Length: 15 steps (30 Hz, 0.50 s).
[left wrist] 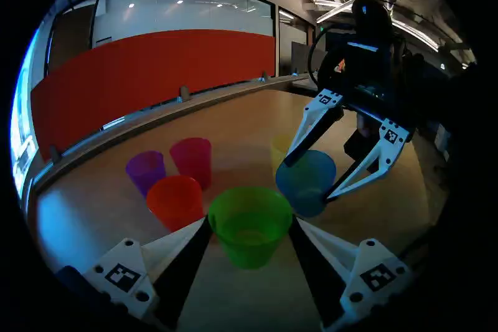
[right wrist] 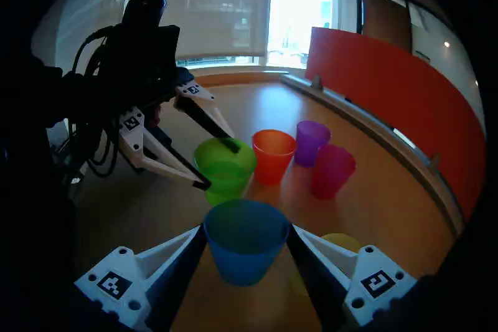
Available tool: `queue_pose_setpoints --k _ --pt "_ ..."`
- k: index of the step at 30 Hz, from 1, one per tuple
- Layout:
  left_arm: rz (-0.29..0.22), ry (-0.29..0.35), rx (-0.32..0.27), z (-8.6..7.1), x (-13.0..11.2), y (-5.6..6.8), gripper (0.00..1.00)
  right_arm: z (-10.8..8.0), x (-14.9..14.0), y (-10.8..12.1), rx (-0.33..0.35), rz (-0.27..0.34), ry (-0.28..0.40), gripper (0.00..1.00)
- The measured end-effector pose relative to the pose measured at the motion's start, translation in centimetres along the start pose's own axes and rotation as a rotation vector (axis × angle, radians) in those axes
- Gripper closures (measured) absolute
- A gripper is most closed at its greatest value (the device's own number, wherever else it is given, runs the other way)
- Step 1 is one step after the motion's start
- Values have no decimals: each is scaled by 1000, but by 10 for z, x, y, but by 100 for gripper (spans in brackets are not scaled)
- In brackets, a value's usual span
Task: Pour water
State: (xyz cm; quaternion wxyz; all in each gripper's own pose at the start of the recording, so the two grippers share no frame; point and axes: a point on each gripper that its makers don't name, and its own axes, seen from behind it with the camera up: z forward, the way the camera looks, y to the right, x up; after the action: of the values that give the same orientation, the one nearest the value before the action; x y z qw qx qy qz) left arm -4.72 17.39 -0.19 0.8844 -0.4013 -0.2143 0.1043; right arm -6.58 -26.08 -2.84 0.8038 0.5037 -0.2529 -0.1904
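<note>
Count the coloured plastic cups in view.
6. Green plastic cup in the left gripper, blue plastic cup in the right gripper; orange cup, purple cup and pink cup clustered beside the green; yellow cup partly hidden behind the blue.

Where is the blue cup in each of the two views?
Left gripper view: blue cup right of centre, between the right hand-held gripper's fingers.
Right gripper view: bottom centre, between that same gripper's fingers.
Shared landmark: the green cup, beside the orange cup in both.
</note>
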Motion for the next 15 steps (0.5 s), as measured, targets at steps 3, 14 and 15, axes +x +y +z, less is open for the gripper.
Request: queue_pose_setpoints --k 3,14,15 --pt "3 -9 1 1 -2 -1 14 2 -2 -1 2 -3 -3 8" --pt "11 -57 0 3 -13 -1 14 7 -4 -5 12 -19 -6 7" --pt "12 -60 0 3 -13 -1 14 7 -5 -5 13 -20 -6 7"
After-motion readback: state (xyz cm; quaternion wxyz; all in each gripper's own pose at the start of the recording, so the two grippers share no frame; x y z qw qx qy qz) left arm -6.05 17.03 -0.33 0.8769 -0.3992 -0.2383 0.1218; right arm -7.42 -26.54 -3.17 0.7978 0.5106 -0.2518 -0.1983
